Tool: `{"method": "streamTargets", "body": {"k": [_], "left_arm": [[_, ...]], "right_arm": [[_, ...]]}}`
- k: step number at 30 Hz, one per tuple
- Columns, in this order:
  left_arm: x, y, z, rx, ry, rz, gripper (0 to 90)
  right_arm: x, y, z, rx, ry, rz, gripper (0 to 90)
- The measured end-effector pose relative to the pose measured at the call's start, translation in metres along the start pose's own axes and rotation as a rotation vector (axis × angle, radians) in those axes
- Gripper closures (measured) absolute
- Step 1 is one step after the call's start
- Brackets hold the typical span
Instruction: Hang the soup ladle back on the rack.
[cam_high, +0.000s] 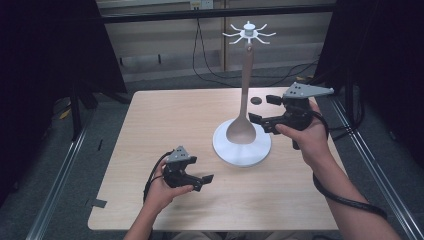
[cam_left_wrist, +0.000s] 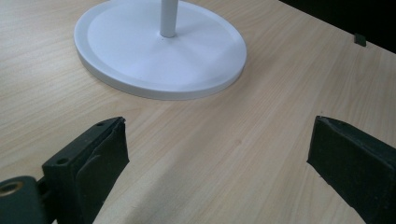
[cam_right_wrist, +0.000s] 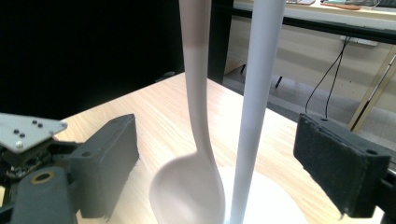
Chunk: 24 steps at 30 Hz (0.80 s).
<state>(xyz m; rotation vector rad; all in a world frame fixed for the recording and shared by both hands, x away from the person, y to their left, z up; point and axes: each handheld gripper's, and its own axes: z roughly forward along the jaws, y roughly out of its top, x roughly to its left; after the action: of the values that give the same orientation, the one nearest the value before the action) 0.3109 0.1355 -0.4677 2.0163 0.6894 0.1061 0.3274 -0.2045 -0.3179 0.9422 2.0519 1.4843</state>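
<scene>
Ladle (cam_high: 241, 125), hanging from the hooked white stand (cam_high: 242, 145) toward the counter's (cam_high: 150, 125) right edge, bowl just above the stand's base. Right tongs (cam_high: 265, 111), jaws wide apart, flank ladle and pole without touching. Left tongs (cam_high: 197, 175), open and empty, sit near the counter's front edge, well apart.

- A lab or test room set up for recording, not a home.
- A plain wooden table (cam_high: 165, 125) stands alone on a grey floor (cam_high: 45, 165), with metal rails (cam_high: 60, 175) running along both sides.
- Black curtains (cam_high: 45, 45) close off the left and right.
- Loose cables (cam_high: 210, 60) hang down the bare back wall from a socket (cam_high: 201, 4).
- In the right gripper view, a long workbench (cam_right_wrist: 327, 18) stands behind the table.
</scene>
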Motion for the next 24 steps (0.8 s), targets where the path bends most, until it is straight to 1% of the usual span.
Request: {"method": "streamTargets", "body": {"k": [5,8,11,17,18,22,24], "left_arm": [[0.0,0.0,0.0,-0.001,-0.002,0.002,4.7],[0.0,0.0,0.0,0.001,0.0,0.001,4.7],[0.001,0.0,-0.001,0.002,0.0,0.005,4.7],[0.001,0.0,-0.001,0.003,0.002,0.003,4.7],[0.001,0.0,-0.001,-0.001,0.002,0.002,4.7],[0.001,0.0,-0.002,0.0,0.002,0.002,4.7],[0.001,0.0,-0.002,-0.003,0.006,0.004,4.7]], "right_arm": [[0.002,-0.009,-0.001,0.012,0.004,-0.002,12.5],[0.001,-0.017,-0.002,0.025,-0.003,0.0,12.3],[0.0,-0.022,-0.003,0.034,-0.007,-0.002,12.2],[-0.003,-0.036,-0.004,0.056,-0.014,0.009,11.3],[-0.003,-0.036,-0.004,0.056,-0.014,0.009,11.3],[-0.004,-0.046,-0.004,0.066,-0.019,0.023,10.6],[-0.004,-0.048,-0.004,0.068,-0.019,0.02,10.6]]}}
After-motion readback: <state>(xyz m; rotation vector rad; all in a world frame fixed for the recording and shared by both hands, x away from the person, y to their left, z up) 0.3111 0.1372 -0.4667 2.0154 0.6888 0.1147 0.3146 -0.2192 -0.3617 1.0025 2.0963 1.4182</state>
